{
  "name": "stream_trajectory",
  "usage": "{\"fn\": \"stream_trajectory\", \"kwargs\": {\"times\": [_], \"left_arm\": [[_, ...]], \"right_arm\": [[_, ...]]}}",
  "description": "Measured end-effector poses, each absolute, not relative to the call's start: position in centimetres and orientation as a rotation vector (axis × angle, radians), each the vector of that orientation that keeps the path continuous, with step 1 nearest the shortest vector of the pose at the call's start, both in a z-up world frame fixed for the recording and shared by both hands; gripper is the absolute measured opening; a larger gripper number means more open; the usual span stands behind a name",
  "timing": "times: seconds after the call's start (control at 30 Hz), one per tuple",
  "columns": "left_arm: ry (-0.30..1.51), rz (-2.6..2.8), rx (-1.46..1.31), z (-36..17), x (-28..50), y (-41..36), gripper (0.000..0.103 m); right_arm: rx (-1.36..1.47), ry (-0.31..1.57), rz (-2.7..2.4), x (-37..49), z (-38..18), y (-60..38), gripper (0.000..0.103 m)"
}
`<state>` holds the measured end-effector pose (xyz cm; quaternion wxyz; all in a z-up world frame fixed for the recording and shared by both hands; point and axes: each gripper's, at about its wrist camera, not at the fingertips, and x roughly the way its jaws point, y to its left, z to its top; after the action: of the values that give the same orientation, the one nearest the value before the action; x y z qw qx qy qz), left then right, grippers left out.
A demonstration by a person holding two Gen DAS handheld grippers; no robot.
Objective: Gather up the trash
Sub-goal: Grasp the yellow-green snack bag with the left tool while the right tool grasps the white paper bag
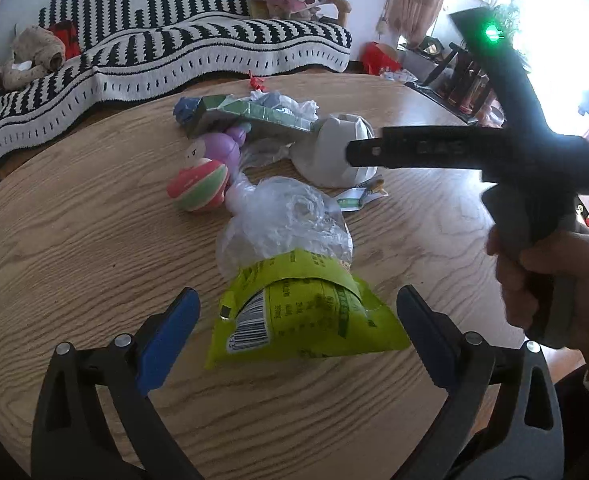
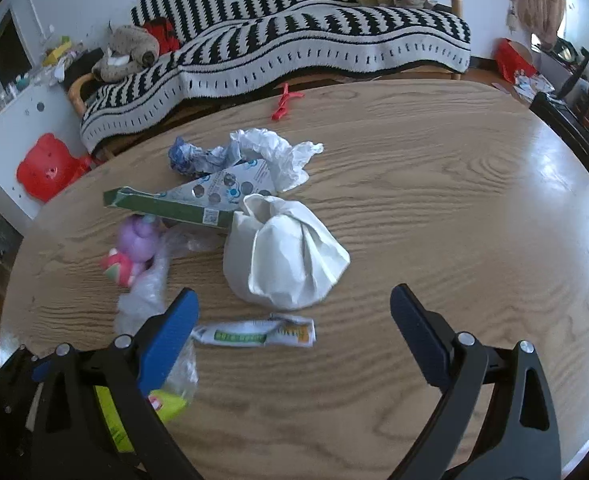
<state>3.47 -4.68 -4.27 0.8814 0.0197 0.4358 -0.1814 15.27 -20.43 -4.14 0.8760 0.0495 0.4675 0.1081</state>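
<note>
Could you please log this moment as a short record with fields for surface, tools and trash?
surface: round wooden table
left tool: open, straddling the green snack bag
right tool: open, above the table near the white wrapper strip
other trash: white crumpled bag, green carton, clear plastic bag
non-trash: purple toy

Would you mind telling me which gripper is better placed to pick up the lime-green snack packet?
Left. The left gripper is open with the lime-green snack packet between its fingers; the right gripper faces the white crumpled bag.
</note>
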Motion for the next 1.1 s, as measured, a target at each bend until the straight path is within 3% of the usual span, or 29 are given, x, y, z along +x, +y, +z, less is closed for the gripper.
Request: {"fn": "stream_trajectory", "kwargs": {"times": [0.3, 0.33, 0.37, 0.4, 0.57, 0.7, 0.77, 0.83, 0.87, 0.9, 0.93, 0.97, 1.1], "left_arm": [[0.882, -0.405, 0.048, -4.2, 3.1, -4.9, 0.079], [0.880, -0.405, 0.048, -4.1, 3.0, -4.9, 0.073], [0.879, -0.403, 0.047, -4.1, 2.9, -4.8, 0.070], [0.880, -0.410, 0.041, -4.0, 2.9, -4.7, 0.048], [0.912, -0.385, 0.008, -4.1, 3.3, -4.0, 0.037], [0.889, -0.391, -0.003, -3.0, 3.0, -3.8, 0.012], [0.901, -0.402, -0.003, -3.0, 3.0, -3.9, 0.010], [0.913, -0.400, 0.013, -3.3, 2.9, -4.1, 0.012], [0.916, -0.387, 0.010, -3.4, 2.9, -4.1, 0.018], [0.919, -0.378, 0.006, -3.5, 2.9, -4.1, 0.049], [0.928, -0.350, 0.014, -3.5, 3.0, -4.2, 0.091], [0.919, -0.318, 0.024, -3.5, 3.0, -4.2, 0.097], [0.913, -0.306, 0.015, -3.5, 3.6, -4.7, 0.097]], "right_arm": [[0.064, 0.983, 0.257, 18.0, -5.9, -18.8, 0.091], [0.061, 0.988, 0.260, 18.1, -6.0, -18.6, 0.088], [0.051, 0.992, 0.255, 18.2, -6.2, -18.4, 0.076], [0.039, 0.994, 0.247, 18.2, -6.4, -18.2, 0.073], [0.045, 0.973, 0.252, 17.6, -5.6, -18.2, 0.065], [0.073, 0.929, 0.253, 16.4, -3.7, -19.1, 0.064], [0.081, 0.913, 0.260, 15.9, -2.9, -19.5, 0.064], [0.074, 0.904, 0.265, 15.3, -2.3, -19.7, 0.064], [0.073, 0.903, 0.265, 15.1, -2.2, -19.8, 0.064], [0.073, 0.904, 0.264, 14.9, -2.2, -20.0, 0.064], [0.073, 0.907, 0.263, 14.8, -2.1, -20.1, 0.064], [0.075, 0.908, 0.262, 14.6, -2.1, -20.2, 0.064], [0.083, 0.910, 0.253, 14.2, -2.0, -20.7, 0.064]]}}
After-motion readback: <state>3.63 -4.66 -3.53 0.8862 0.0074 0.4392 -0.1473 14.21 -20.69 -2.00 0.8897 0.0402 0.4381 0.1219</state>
